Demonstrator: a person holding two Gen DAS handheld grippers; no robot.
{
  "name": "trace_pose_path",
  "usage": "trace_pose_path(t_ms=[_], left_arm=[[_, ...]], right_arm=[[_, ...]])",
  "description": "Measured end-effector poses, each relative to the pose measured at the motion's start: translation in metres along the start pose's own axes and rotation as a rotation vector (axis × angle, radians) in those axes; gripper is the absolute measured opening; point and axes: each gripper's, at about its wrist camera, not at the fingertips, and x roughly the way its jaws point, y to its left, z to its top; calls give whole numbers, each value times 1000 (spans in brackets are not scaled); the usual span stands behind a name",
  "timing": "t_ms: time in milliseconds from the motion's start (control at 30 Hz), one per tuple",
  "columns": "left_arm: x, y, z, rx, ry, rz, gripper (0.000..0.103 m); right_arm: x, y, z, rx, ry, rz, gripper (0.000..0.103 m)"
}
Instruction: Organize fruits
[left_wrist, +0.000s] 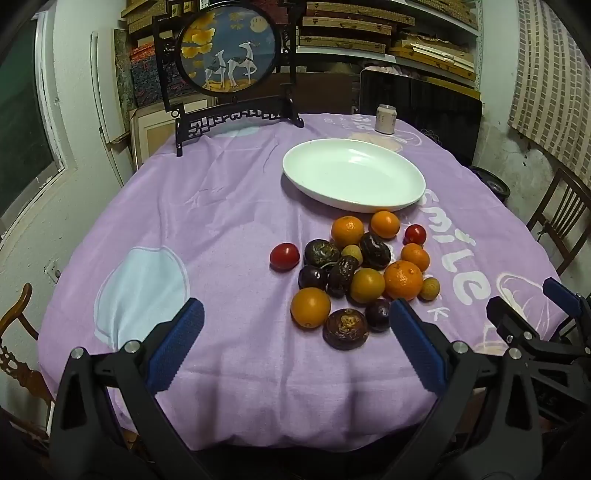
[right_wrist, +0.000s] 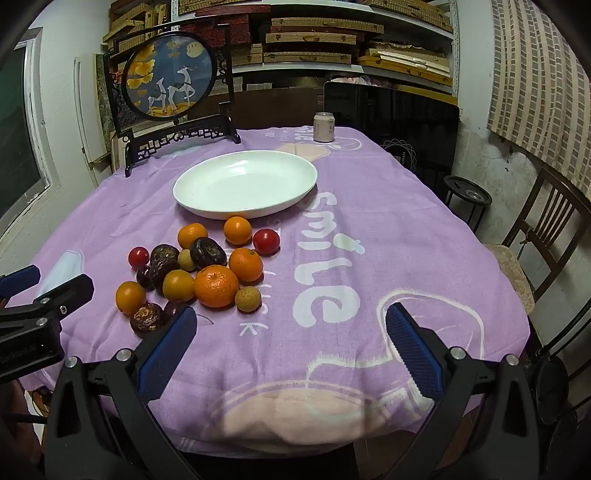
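Lilac cloth (left_wrist: 229, 206) covers the desk where we hold two grippers over the near edge, both with fingers spread wide and nothing between them: our left gripper (left_wrist: 295, 345) just short of the fruit pile (left_wrist: 354, 273), our right gripper (right_wrist: 291, 341) beside it over bare cloth. The pile lies mid-desk, just in front of one empty white plate (left_wrist: 354, 175), none of it on the plate.

We count six orange citrus fruits, the largest (right_wrist: 216, 286) on the near right of the heap, two red tomatoes, one (left_wrist: 284, 256) lying slightly apart to the left, and two pale round fruits (right_wrist: 248, 298). The dark wrinkled fruits (left_wrist: 345, 328) number about seven; they overlap, and one is partly hidden behind a blue finger (right_wrist: 168, 354), so the count is unsure.

At the far edge stand one can (left_wrist: 386, 119), its label unreadable, and one round deer screen (right_wrist: 170, 83) in a black frame.
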Motion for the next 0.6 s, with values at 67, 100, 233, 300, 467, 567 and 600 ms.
trace_pose_path(t_ms=[67,100,233,300,467,567,600], left_arm=[[0,1,0,-5,3,6,101],[0,1,0,-7,3,8,101],[-1,1,0,-13,7,19,101],[-1,1,0,-15,11,24,101],[2,3,-1,-7,9,-3,101],[4,4,-1,-8,10,-3,101],[3,4,-1,-8,10,-3,101]], right_arm=[[0,0,0,0,-3,-1,102],[0,1,0,-1,-3,-1,102],[0,1,0,0,0,0,102],[-1,2,0,0,0,0,102],[-1,2,0,-2,-2,-2,102],[-2,2,0,-2,-2,-1,102],[-2,2,-1,-2,-2,-1,102]])
